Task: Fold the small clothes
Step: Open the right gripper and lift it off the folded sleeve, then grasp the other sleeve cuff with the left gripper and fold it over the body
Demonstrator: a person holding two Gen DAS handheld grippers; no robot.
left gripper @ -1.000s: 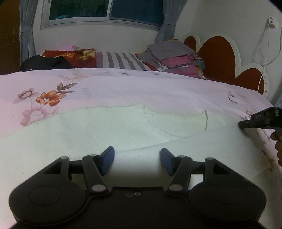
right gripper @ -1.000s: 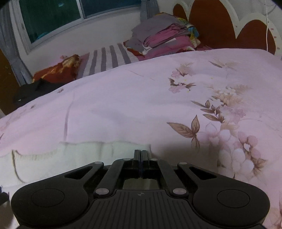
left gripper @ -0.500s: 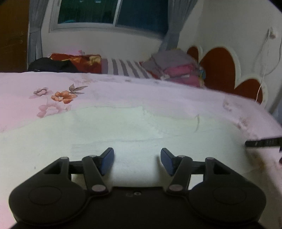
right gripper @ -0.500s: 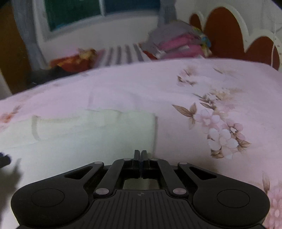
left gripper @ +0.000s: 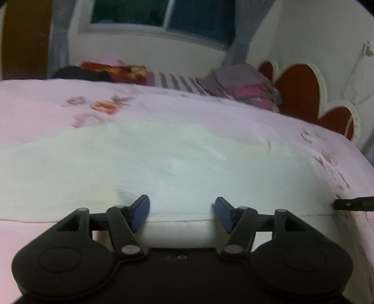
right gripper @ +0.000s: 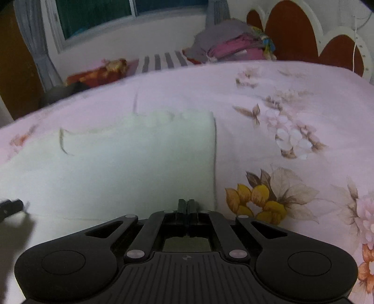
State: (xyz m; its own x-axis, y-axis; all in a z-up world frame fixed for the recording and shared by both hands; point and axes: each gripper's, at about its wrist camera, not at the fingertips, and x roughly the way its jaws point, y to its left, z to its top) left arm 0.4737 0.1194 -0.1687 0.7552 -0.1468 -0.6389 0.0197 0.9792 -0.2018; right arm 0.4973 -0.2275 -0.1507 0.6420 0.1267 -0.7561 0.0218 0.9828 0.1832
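Figure: both wrist views over the bed, mid-fold. The pale garment (left gripper: 163,163) lay flat on the floral bedspread (right gripper: 292,98), its near hem running just beyond my fingertips in both views, its right edge a straight vertical line in the right wrist view. I had my left gripper (left gripper: 182,210) released, jaws spread and opening a little further, over the near hem; the cloth lay below the gap, with neither blue pad pressing it. My right gripper (right gripper: 186,205) was clenched, fingers together at the garment's near right corner; whether a pinch of fabric sat between them I could not tell. I judged this pairing to serve the fold: one hand at the corner to draw or steady the edge, the other freed to take a fresh hold along the hem.

The bedspread was soft, pink and lightly creased, so cloth would drag rather than slide. Beyond it stood a stack of folded clothes (right gripper: 236,42), a striped pillow (left gripper: 177,80), a heart-shaped headboard (left gripper: 301,88) and a curtained window (right gripper: 98,16). Both views were blurred.
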